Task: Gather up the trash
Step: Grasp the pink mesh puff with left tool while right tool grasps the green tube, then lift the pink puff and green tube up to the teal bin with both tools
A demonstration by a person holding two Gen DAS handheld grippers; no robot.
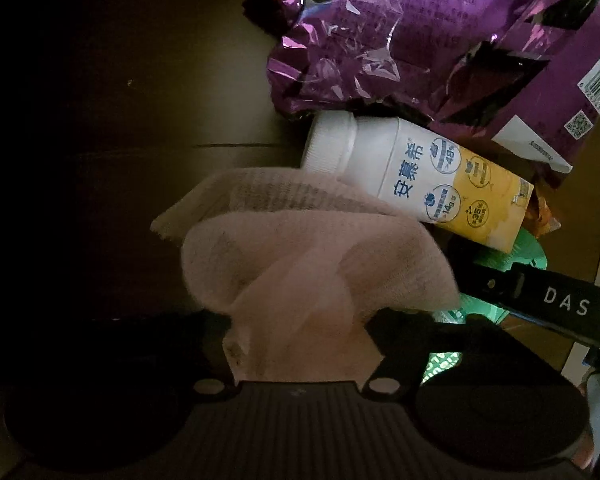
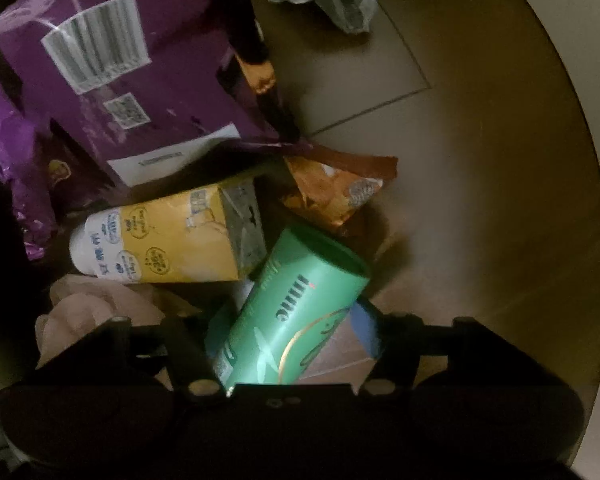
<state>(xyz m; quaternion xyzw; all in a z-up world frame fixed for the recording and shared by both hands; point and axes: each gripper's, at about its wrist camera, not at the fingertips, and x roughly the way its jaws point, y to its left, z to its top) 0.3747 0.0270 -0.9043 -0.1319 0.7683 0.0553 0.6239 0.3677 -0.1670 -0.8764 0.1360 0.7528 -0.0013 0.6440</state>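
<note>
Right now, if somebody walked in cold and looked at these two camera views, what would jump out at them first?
Probably the big crinkled purple snack bag, filling the top of the left wrist view. Just below it a white-and-yellow drink bottle lies on its side. Each gripper holds something up close: the left gripper is closed on a crumpled pinkish tissue, and the right gripper has a green can between its fingers.

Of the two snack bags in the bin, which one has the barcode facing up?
The big purple bag: its white barcode panel shows. The small orange bag beside it shows none and lies partly under the purple bag's edge.
</note>
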